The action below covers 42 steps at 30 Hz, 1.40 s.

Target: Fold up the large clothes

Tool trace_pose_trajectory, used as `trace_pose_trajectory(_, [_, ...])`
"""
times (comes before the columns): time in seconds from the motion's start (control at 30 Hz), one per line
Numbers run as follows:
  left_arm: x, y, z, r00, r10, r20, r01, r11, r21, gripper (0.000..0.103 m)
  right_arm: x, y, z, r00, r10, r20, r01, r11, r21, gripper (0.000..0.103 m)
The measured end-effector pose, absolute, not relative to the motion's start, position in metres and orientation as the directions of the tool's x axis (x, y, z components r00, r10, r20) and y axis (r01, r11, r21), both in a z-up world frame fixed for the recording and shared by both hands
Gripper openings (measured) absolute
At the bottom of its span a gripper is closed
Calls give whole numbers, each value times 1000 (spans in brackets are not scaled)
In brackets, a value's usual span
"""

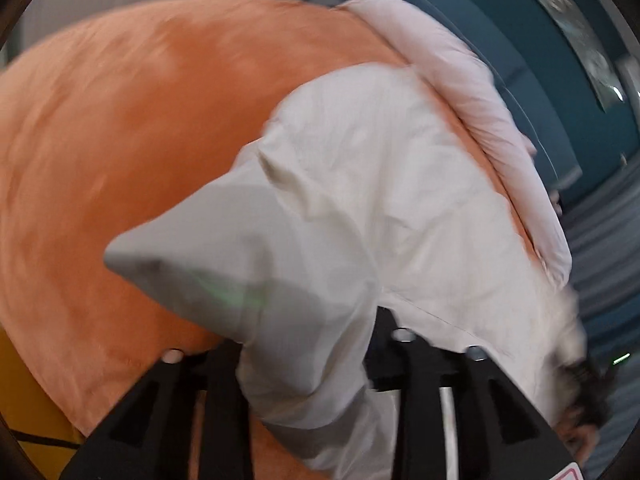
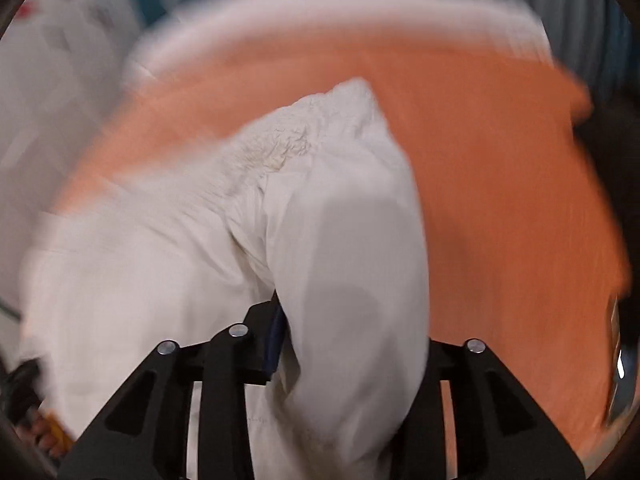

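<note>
Both black hand-held grippers — left (image 1: 304, 360), right (image 2: 348, 344) — pinch crinkled, gathered white cloth (image 1: 380, 200) over soft orange bedding (image 1: 120, 120).

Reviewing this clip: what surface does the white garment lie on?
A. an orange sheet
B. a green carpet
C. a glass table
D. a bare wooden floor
A: in both wrist views the white garment rests on an orange sheet, which spreads out around it on every visible side.
</note>
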<state>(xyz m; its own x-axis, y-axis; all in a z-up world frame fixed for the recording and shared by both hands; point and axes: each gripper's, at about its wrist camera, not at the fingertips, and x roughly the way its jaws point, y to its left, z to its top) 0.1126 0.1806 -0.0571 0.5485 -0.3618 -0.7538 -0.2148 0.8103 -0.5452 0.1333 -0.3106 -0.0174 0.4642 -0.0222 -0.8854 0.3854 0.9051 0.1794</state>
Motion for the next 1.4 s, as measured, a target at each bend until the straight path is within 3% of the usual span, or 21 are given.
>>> trace_pose_trajectory(0.03, [111, 185, -56, 556, -351, -754, -235, 803, -548, 52, 121, -318, -20, 509, -2, -861, 415, 877, 243, 43])
trace_pose_trajectory(0.17, [105, 204, -34, 604, -296, -740, -230, 825, -517, 57, 78, -315, 27, 646, -92, -758, 450, 847, 281, 41])
trace_pose_trajectory(0.33, [104, 222, -32, 633, -272, -725, -268, 802, -534, 73, 83, -256, 66, 731, -166, -662, 327, 937, 126, 40])
trace_pose_trajectory(0.43, [109, 216, -46, 611, -267, -745, -286, 803, -522, 76, 93, -248, 77, 745, -309, -591, 388, 921, 7, 40])
trace_pose_trajectory(0.6, [112, 210, -59, 591, -273, -759, -288, 807, -515, 85, 99, -280, 79, 681, -388, -622, 558, 824, 97, 41])
trace_pose_trajectory(0.67, [113, 210, -58, 597, -271, -755, -280, 812, -512, 87, 90, -272, 81, 674, -439, -594, 562, 827, 26, 42])
trace_pose_trajectory(0.77, [116, 207, -58, 605, -266, -751, -277, 813, -512, 89, 83, -244, 91, 676, -569, -468, 557, 810, -182, 42])
trace_pose_trajectory(0.83, [117, 206, -58, 609, -264, -748, -277, 812, -513, 91, 85, -230, 99, 722, -517, -459, 502, 849, -168, 39])
trace_pose_trajectory(0.9, [115, 205, -59, 615, -262, -743, -279, 810, -516, 92, 103, -221, 93, 758, -258, -599, 312, 950, -13, 26])
trace_pose_trajectory(0.97, [118, 203, -58, 619, -257, -742, -285, 807, -517, 92, 123, -200, 73, 733, -10, -680, 148, 978, 146, 7])
trace_pose_trajectory(1.0, [118, 203, -58, 621, -258, -740, -286, 805, -521, 92, 134, -185, 61, 712, 57, -700, 92, 980, 174, 6])
trace_pose_trajectory(1.1, [122, 203, -57, 622, -273, -734, -295, 787, -543, 92, 172, -146, 23, 653, 89, -752, 4, 993, 122, 3])
trace_pose_trajectory(1.27, [129, 212, -58, 625, -335, -705, -311, 722, -618, 92, 237, -143, -14, 588, 161, -793, 25, 976, 217, 0])
trace_pose_trajectory(1.4, [136, 208, -60, 629, -360, -689, -297, 709, -640, 92, 270, -135, -36, 552, 165, -817, 23, 977, 213, 0])
